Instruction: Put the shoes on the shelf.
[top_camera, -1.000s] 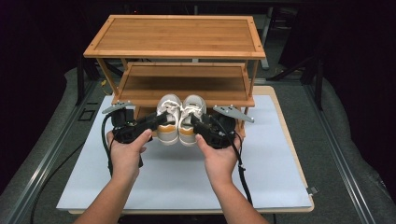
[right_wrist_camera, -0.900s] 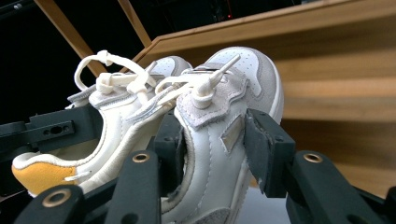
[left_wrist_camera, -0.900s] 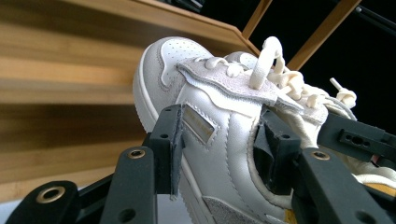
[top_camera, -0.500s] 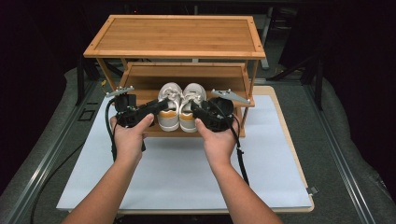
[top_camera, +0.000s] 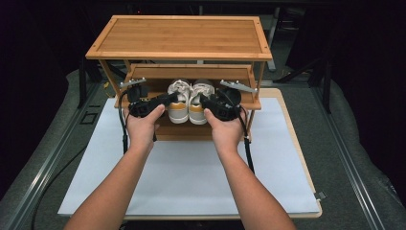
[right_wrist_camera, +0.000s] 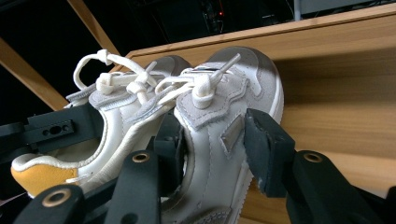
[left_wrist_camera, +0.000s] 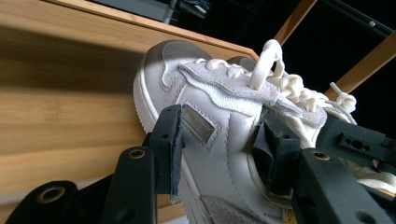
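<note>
The left gripper (left_wrist_camera: 219, 144) is clamped across the side and collar of the left white leather sneaker with cream laces and a mustard-yellow heel tab (left_wrist_camera: 219, 116), and the right gripper (right_wrist_camera: 215, 144) grasps the matching right white sneaker (right_wrist_camera: 219, 121) the same way, one jaw inside the opening and one outside. Both shoes sit side by side, touching, on the lower shelf of the two-tier bamboo shoe rack (top_camera: 179, 36), toes pointing inward, heels toward the person. The rack stands on the white-covered surface (top_camera: 191, 177). The step in hand looks like seating the pair on the shelf; next, both grippers likely need to loosen and draw straight back without dragging the shoes.
</note>
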Demonstrator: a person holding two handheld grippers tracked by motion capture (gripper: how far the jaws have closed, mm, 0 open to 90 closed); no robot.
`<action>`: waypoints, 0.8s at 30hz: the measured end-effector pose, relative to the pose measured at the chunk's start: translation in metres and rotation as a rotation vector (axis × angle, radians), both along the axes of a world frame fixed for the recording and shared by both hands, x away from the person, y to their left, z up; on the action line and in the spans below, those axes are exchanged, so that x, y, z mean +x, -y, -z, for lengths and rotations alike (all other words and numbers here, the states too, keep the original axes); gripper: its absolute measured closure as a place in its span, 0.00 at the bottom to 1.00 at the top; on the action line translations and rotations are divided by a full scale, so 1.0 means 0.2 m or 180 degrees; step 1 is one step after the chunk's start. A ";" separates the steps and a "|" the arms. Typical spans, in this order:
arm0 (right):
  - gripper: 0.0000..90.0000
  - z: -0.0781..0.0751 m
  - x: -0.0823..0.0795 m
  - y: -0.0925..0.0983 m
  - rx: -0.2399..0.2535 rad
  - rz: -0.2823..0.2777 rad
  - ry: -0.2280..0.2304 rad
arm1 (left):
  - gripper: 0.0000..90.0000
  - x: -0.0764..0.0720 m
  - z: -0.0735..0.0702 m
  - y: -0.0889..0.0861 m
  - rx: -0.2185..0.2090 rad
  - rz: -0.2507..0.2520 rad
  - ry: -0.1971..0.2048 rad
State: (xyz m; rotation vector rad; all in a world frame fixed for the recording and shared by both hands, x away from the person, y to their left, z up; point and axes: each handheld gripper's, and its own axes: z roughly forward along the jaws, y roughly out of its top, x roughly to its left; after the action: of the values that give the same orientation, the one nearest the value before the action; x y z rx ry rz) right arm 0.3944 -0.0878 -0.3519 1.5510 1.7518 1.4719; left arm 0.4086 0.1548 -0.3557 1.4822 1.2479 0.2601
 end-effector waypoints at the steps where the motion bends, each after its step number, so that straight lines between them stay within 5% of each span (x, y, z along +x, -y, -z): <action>1: 0.66 0.00 0.00 0.00 0.0000 0.0000 0.0000 | 0.63 0.01 0.00 0.00 0.0011 0.0013 -0.0010; 9: 0.65 -0.01 0.11 0.02 0.0028 -0.0028 -0.0040 | 0.62 0.11 -0.01 0.00 -0.0004 0.0036 -0.0033; 16: 0.65 0.02 0.18 0.00 0.0000 0.0021 -0.0116 | 0.62 0.17 0.01 0.00 0.0129 0.0008 -0.0043; 24: 0.64 0.00 0.23 -0.01 -0.0072 -0.0014 -0.0232 | 0.61 0.22 0.01 0.00 -0.0021 -0.0048 -0.0210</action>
State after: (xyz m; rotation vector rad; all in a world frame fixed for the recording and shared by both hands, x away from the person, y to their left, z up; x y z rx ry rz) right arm 0.4414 -0.0863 -0.3509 1.6093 1.8073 1.4093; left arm 0.4531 0.1549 -0.3578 1.4864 1.3118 0.2186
